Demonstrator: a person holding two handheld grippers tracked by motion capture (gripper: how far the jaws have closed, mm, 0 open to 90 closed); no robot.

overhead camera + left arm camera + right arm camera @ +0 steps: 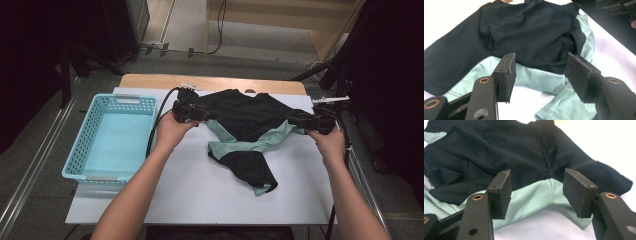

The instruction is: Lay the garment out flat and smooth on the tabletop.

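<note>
Forearms [345, 200] low in high view, turquoise basket [112, 135] beside garment [245, 120]

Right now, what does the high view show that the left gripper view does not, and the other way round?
The high view takes in the light blue basket left of the garment, both forearms, the left claw and right claw at the garment's two sides, and the white table cover.

The left gripper view gives a close look between its own open pads: nothing is gripped, and stitching shows on the mint panel.

Both show the black and mint garment lying crumpled on the white surface.
</note>
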